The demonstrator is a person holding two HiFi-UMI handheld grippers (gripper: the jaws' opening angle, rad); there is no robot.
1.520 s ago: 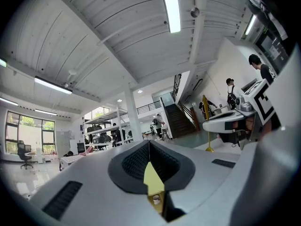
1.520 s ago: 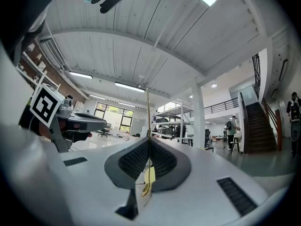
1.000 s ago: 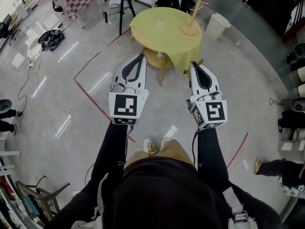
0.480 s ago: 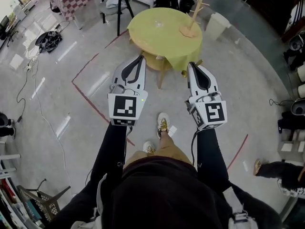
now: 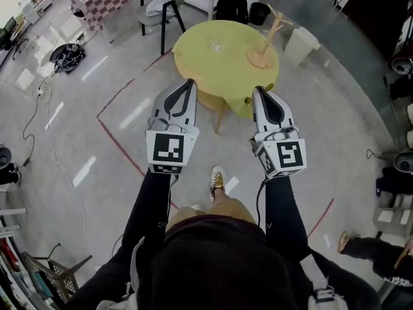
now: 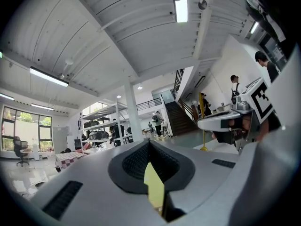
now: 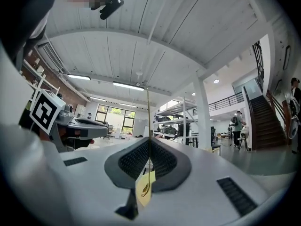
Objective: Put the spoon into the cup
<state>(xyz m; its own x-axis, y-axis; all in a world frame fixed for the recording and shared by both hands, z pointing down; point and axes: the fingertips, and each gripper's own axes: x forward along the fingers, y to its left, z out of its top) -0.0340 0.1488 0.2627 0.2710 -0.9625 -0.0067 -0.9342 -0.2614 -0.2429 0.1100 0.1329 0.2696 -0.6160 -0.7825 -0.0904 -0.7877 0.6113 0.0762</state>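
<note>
Your left tool and right tool each have their jaws pressed together with nothing held. Both point level toward 12 o'clock, where the round yellow counter stands on the floor. A small clear thing, possibly the cup but too small to tell, sits near its middle. A wooden rack stands at the top's 3 o'clock edge.

Thin gold spoon pinched tight; clear cup waits on the table.
The spoon stands straight between the closed jaws of the right gripper, its long handle at 12 o'clock and its little bowl at 6 o'clock. The small clear cup, hard to see, sits on the yellow table, at 11 o'clock from its middle.
</note>
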